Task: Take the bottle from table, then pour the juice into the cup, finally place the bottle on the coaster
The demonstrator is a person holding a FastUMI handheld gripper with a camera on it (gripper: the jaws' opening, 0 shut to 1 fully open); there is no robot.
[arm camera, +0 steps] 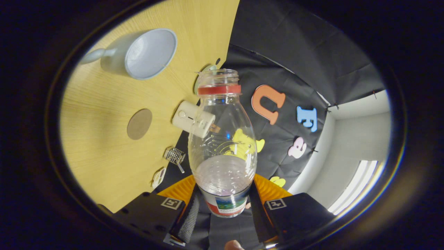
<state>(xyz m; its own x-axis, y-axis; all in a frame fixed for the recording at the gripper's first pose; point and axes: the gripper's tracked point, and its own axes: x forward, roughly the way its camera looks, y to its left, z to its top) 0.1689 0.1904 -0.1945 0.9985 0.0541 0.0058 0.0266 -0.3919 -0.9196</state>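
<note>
bottle [223,146] | clamped between jaws | mouth pointing ahead, beside cup [145,53]

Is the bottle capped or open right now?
Open: the bottle, clamped between the gripper fingers, shows a bare mouth above its red neck ring, no cap on it.

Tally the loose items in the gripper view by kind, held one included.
Bottle, uncapped, clamped between the gripper fingers: 1
Cup: 1
Round coaster: 1
Small cream device: 1
Small metal wire piece: 1
Total: 5
</note>
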